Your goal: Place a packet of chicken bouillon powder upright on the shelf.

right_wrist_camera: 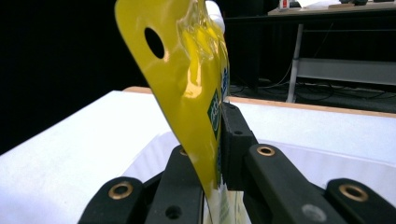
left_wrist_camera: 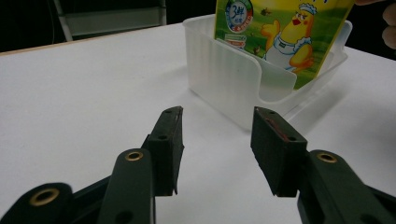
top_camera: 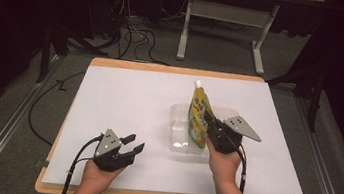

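Two grippers, high view: right gripper [top_camera: 213, 124] clamps yellow-green spouted refill pouch [top_camera: 198, 114], upright, long axis vertical, inside clear plastic tray [top_camera: 177, 128]. Left gripper [top_camera: 132, 143] spread, empty, tray at its 2 o'clock.

Left gripper view: tray wall [left_wrist_camera: 224, 79] at 1 o'clock beyond parted jaws.

Right gripper view: jaws pinch pouch [right_wrist_camera: 187, 93] edge-on, spout at 12 o'clock.
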